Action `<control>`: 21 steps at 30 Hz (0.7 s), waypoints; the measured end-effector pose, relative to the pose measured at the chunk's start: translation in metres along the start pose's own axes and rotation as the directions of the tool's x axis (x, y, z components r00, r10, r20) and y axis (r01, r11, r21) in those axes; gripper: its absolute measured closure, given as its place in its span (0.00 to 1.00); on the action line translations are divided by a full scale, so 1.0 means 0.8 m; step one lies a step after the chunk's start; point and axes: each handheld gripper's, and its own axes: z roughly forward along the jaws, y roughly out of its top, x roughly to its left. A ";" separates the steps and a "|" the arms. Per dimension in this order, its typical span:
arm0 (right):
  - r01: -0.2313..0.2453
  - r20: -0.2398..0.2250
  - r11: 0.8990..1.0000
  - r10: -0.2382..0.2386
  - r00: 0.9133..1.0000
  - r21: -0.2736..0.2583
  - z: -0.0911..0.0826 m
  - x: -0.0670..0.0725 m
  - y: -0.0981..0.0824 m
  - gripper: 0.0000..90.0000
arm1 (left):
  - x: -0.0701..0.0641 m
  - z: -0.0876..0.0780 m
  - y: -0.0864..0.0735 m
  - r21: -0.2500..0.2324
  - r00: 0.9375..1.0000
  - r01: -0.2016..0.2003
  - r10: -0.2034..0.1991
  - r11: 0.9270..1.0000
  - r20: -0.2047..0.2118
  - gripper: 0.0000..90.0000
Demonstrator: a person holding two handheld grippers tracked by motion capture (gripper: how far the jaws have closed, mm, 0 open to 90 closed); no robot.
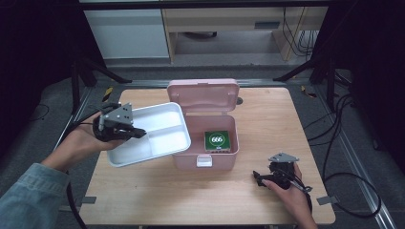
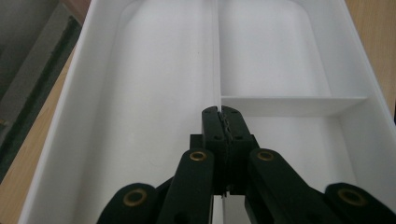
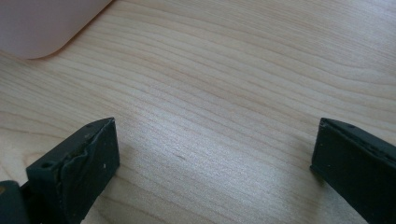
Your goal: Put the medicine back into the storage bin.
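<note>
Currently the left hand-held gripper is clamped on the divider of the white tray, holding it tilted above the desk, its right end over the open pink box. A green packet lies inside the box. The tray-lifting step seems in hand; next it likely needs setting down clear. The right hand-held gripper rests wide and empty.

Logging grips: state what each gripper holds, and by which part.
The left gripper is shut on the white tray, clamping its inner divider wall. The right gripper is open above the table, holding nothing.
</note>
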 end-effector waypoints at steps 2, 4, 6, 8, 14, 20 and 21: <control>0.000 0.000 1.000 0.000 1.000 0.000 0.000 0.000 0.000 0.01 | 0.003 0.007 0.008 -0.006 1.000 -0.006 0.006 1.000 0.009 1.00; 0.000 0.000 1.000 0.000 1.000 0.000 0.000 0.000 0.000 0.01 | 0.005 0.013 0.016 -0.005 1.000 -0.015 0.015 1.000 0.014 1.00; -0.001 0.000 1.000 0.001 1.000 0.000 0.000 0.000 0.000 0.01 | 0.007 0.020 0.024 -0.006 0.999 -0.027 0.027 1.000 0.019 1.00; -0.001 0.000 1.000 0.001 1.000 0.000 0.000 0.000 0.000 0.01 | 0.008 0.027 0.031 -0.015 0.999 -0.029 0.030 0.999 0.030 1.00; 0.000 0.000 1.000 0.000 1.000 0.000 0.000 0.000 0.000 0.01 | 0.011 0.050 0.048 -0.019 0.997 -0.049 0.050 0.999 0.058 1.00; -0.001 0.001 1.000 0.001 1.000 0.000 0.000 0.000 0.000 0.01 | 0.014 0.069 0.060 -0.025 0.995 -0.063 0.065 0.998 0.081 1.00; -0.001 0.001 1.000 0.001 1.000 -0.001 0.000 0.000 0.000 0.01 | 0.014 0.072 0.063 -0.023 0.994 -0.068 0.070 0.997 0.082 1.00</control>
